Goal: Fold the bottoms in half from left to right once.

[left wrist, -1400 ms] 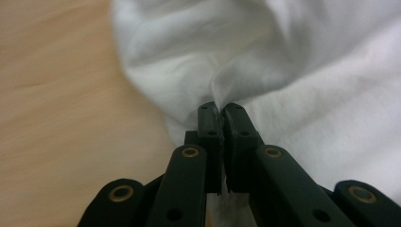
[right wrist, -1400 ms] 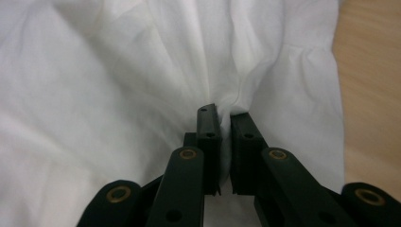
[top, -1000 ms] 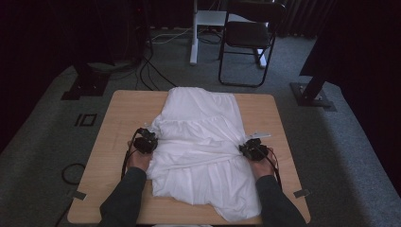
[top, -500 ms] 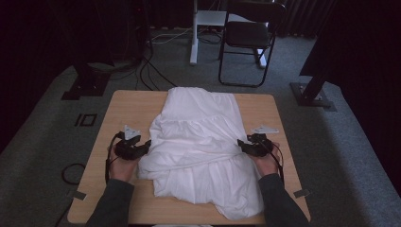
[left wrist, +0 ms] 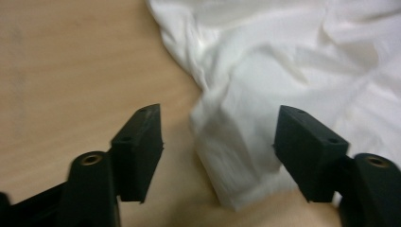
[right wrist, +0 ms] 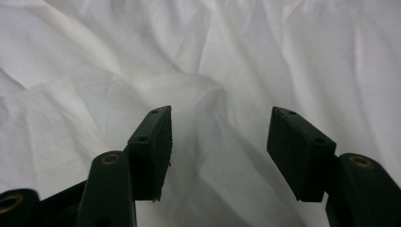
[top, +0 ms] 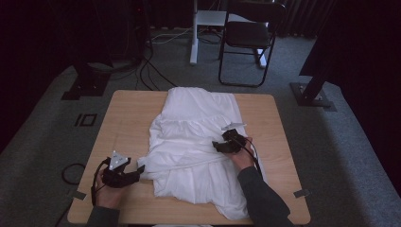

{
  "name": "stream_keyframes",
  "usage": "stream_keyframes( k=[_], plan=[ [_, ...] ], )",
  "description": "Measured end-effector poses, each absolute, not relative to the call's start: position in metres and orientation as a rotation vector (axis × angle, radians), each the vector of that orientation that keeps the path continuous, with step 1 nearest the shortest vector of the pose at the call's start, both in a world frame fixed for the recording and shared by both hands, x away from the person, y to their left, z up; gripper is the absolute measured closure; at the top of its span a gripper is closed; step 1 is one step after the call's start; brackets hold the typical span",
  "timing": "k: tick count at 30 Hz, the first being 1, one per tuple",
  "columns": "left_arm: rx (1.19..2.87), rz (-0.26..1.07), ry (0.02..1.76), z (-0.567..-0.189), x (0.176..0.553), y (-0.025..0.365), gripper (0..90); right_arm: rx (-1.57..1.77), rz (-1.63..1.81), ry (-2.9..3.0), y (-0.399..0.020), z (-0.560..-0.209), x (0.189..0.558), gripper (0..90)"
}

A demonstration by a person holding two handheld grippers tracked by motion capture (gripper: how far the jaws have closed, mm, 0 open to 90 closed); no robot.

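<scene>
The cloth (top: 194,142) hides the desk (top: 127,118) beneath it, and the right hand (top: 242,156) covers part of it. The chair (top: 248,33) is cut off at the top edge; the left gripper view is blurred.

No readable text, label, brand, number or sign can be made out anywhere, tbh. Nothing legible is carried by any surface in the high view or either gripper view.
</scene>
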State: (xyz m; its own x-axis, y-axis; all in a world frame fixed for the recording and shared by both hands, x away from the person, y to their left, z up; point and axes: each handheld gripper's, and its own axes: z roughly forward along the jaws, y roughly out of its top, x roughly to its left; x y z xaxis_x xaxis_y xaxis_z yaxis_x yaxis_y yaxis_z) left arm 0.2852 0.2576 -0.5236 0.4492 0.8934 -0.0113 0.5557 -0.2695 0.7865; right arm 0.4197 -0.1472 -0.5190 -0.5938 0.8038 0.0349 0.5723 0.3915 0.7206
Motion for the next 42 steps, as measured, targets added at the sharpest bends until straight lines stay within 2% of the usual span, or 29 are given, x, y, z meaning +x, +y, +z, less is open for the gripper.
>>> stream_keyframes(
  k=[3,6,8,9,10,11,13,15,17,22,26,30,33,37,42],
  plan=[
    [1.984,0.514,1.224,-0.535,0.290,0.259,28.4,1.214,0.969,2.372,-0.142,-0.528,0.425,44.9],
    [2.060,0.492,1.242,-0.545,0.300,0.251,26.3,1.196,0.971,2.418,-0.143,-0.532,0.425,71.8],
    [2.102,0.501,1.222,-0.550,0.304,0.245,28.3,1.179,0.987,2.408,-0.145,-0.530,0.420,83.0],
    [2.120,0.510,1.210,-0.553,0.306,0.241,34.1,1.175,1.000,2.401,-0.147,-0.528,0.417,85.3],
    [2.109,0.498,1.205,-0.552,0.306,0.240,44.6,1.165,1.028,2.385,-0.152,-0.525,0.411,86.7],
    [2.108,0.511,1.202,-0.549,0.305,0.240,59.6,1.157,1.047,2.369,-0.156,-0.522,0.406,87.1],
    [2.070,0.535,1.178,-0.542,0.298,0.244,77.0,1.139,1.077,2.339,-0.164,-0.516,0.395,87.3],
    [2.027,0.567,1.157,-0.531,0.288,0.249,83.7,1.126,1.123,2.290,-0.179,-0.507,0.378,87.7],
    [1.994,0.598,1.132,-0.518,0.276,0.253,85.3,1.121,1.161,2.231,-0.197,-0.498,0.361,88.3],
    [1.945,0.621,1.006,-0.484,0.245,0.252,85.0,1.129,1.236,2.129,-0.249,-0.483,0.318,88.9],
    [1.945,0.591,0.944,-0.474,0.230,0.247,79.3,1.126,1.278,2.076,-0.285,-0.485,0.284,88.8],
    [1.980,0.562,0.955,-0.485,0.226,0.244,63.6,1.150,1.222,2.104,-0.305,-0.506,0.264,88.4],
    [2.003,0.563,1.001,-0.498,0.227,0.246,53.2,1.227,1.159,2.132,-0.311,-0.527,0.259,84.1],
    [1.999,0.560,1.045,-0.509,0.228,0.252,44.5,1.259,1.148,2.146,-0.313,-0.538,0.251,81.6],
    [2.029,0.480,1.130,-0.535,0.239,0.261,36.5,1.306,1.128,2.128,-0.321,-0.543,0.227,77.1]
  ],
)
